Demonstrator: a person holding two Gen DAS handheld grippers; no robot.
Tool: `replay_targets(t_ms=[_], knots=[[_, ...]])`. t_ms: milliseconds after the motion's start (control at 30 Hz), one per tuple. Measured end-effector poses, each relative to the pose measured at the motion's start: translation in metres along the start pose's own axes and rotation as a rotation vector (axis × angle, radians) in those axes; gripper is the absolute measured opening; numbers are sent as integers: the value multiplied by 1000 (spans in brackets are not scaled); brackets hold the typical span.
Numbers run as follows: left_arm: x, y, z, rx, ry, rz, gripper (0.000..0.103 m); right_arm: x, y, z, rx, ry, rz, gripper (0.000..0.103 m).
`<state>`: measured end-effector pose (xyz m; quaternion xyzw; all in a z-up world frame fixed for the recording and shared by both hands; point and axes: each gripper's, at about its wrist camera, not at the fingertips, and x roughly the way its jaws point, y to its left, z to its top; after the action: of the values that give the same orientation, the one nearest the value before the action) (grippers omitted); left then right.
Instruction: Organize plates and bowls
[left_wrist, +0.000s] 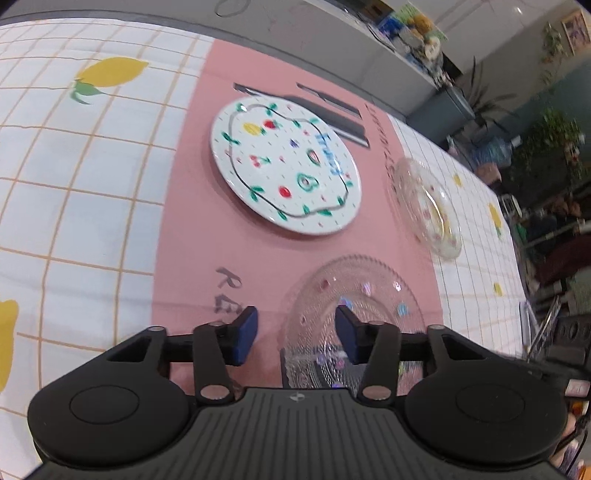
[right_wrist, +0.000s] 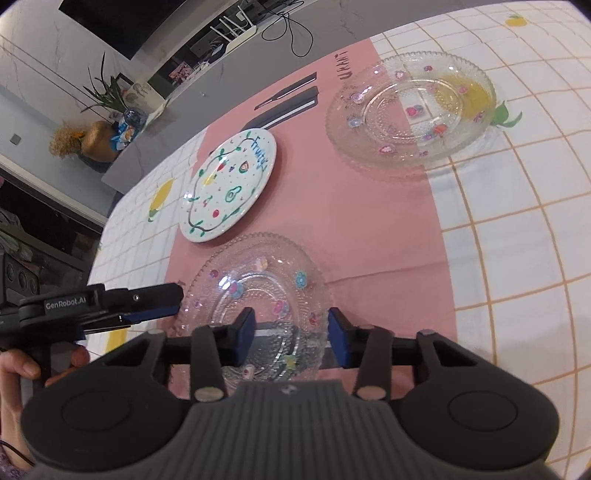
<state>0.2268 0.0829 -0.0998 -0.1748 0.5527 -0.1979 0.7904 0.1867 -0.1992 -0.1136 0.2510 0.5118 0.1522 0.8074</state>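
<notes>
Two fisheye views look down along handheld grippers at a table covered with a white grid tablecloth (left_wrist: 74, 206) printed with lemons, with a pink mat (left_wrist: 199, 206) laid over its middle.

In the left wrist view, the left gripper (left_wrist: 295, 334) fills the bottom of the frame. Its blue-padded jaws stand apart, with the near rim of a clear glass plate (left_wrist: 354, 295) dotted with small flowers lying between them in the lower centre. No pad visibly presses on the glass. A white plate painted with fruit (left_wrist: 284, 166) sits flat on the mat in the centre of the frame. A second clear glass plate (left_wrist: 428, 206) lies at centre right, straddling the mat's edge.

In the right wrist view, the right gripper (right_wrist: 291, 338) occupies the bottom of the frame, jaws apart, with the near edge of the flowered glass plate (right_wrist: 258, 284) between them; contact cannot be made out. The left gripper (right_wrist: 173, 299) reaches in from the lower left, its tips at the plate's left rim, held by a hand (right_wrist: 22, 369). The painted plate (right_wrist: 229, 184) sits centre left, and the other glass plate (right_wrist: 410, 110) lies upper right, partly over a printed lemon.
</notes>
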Motion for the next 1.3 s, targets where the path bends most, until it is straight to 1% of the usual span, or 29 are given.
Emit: replay_targets(t_ms=[33, 67, 100, 133, 167, 267, 300, 367, 467, 500, 600, 767, 867, 1000, 1100, 1300], knots=[[1, 0, 0, 6, 13, 4, 49, 0, -1, 1, 8, 7, -3, 34], [3, -1, -1, 14, 24, 10, 44, -1, -4, 2, 22, 20, -4, 31], [4, -1, -2, 25, 34, 16, 39, -2, -6, 2, 37, 33, 1, 31], [4, -2, -3, 38, 33, 24, 38, -3, -8, 2, 50, 44, 7, 31], [4, -3, -3, 48, 35, 28, 35, -5, -11, 1, 60, 53, 15, 31], [7, -8, -6, 87, 49, 31, 25, -6, -12, -3, 76, 66, 22, 24], [7, -11, -7, 107, 51, 40, 22, -6, -11, -4, 70, 65, 11, 18], [6, -16, -9, 139, 46, 63, 16, -6, -11, -5, 67, 61, -2, 14], [5, -18, -11, 168, 37, 80, 16, -7, -15, -5, 82, 49, -4, 7], [4, -18, -11, 167, 34, 82, 15, -7, -17, -6, 94, 44, 6, 6], [1, -19, -10, 163, 18, 82, 14, -6, -20, -5, 122, 38, 20, 5], [-9, -26, -9, 161, -25, 76, 12, -10, -17, -6, 117, 18, 15, 6], [-21, -38, -9, 171, -59, 73, 12, -18, -17, -4, 134, 1, 28, 6], [-34, -57, -9, 172, -104, 87, 10, -33, -16, -1, 149, -26, 49, 7], [-43, -75, -12, 177, -132, 83, 10, -49, -17, -2, 161, -46, 55, 7], [-52, -116, -23, 173, -157, 78, 9, -88, -33, -6, 218, -82, 58, 8]])
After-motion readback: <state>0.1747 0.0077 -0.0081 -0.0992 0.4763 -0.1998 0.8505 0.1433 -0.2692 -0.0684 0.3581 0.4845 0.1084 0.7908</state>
